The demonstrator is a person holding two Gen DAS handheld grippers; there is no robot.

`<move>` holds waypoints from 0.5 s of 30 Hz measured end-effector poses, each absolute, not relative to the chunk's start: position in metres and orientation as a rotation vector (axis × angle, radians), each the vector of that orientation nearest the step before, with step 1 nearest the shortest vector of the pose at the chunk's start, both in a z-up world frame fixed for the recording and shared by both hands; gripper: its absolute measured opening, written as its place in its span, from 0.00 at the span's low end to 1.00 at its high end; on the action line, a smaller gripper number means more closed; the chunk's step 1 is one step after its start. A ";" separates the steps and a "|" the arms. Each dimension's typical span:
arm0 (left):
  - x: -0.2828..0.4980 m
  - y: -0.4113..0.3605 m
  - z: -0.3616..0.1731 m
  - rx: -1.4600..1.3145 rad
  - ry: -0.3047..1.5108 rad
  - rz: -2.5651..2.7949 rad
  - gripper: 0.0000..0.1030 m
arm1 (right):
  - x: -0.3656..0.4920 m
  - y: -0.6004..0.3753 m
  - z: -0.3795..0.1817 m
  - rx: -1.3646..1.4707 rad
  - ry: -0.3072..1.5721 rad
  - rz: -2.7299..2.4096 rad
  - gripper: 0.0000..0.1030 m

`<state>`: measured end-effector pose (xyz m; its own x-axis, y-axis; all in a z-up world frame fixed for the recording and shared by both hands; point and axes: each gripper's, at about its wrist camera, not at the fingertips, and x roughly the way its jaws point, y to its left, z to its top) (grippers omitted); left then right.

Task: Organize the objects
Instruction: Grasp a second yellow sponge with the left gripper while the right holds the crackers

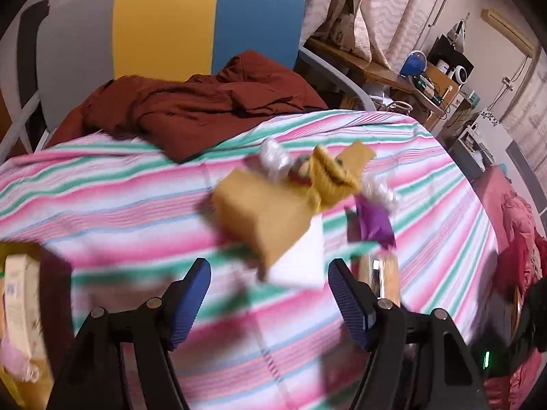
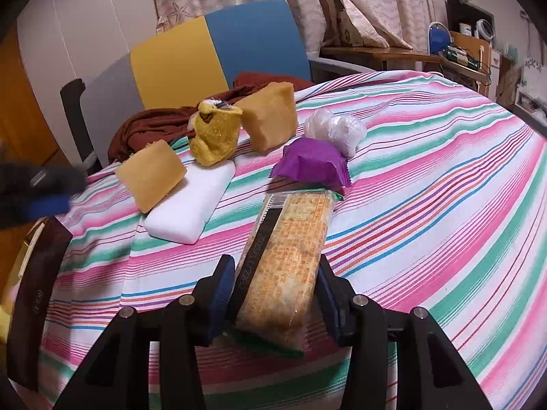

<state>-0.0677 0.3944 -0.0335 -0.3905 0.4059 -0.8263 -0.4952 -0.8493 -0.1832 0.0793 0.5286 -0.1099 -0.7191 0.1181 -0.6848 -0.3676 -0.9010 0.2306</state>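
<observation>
Tools angled down over striped cloth [image 2: 427, 171]: R tool [image 2: 273, 294] clamps cracker pack [image 2: 287, 259]; L tool [image 1: 270, 300] wide, empty.

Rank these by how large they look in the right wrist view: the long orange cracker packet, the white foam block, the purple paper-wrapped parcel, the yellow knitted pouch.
1. Long orange cracker packet, though it lies nearest the camera, which inflates it.
2. White foam block.
3 and 4. Purple paper-wrapped parcel and yellow knitted pouch look about alike; not ranked.

Dim warm indoor light; left wrist view motion-blurred, right wrist view sharper; fisheye bending, dark corners.
</observation>
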 end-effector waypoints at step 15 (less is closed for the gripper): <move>-0.116 0.432 -0.071 -1.362 0.191 2.341 0.66 | 0.081 0.535 -0.115 -0.982 0.580 2.664 0.47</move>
<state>-0.1157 0.4315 -0.0712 -0.4298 0.2892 -0.8553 -0.4241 -0.9010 -0.0915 0.0812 0.5346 -0.1146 -0.7442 0.0883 -0.6621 -0.3557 -0.8914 0.2808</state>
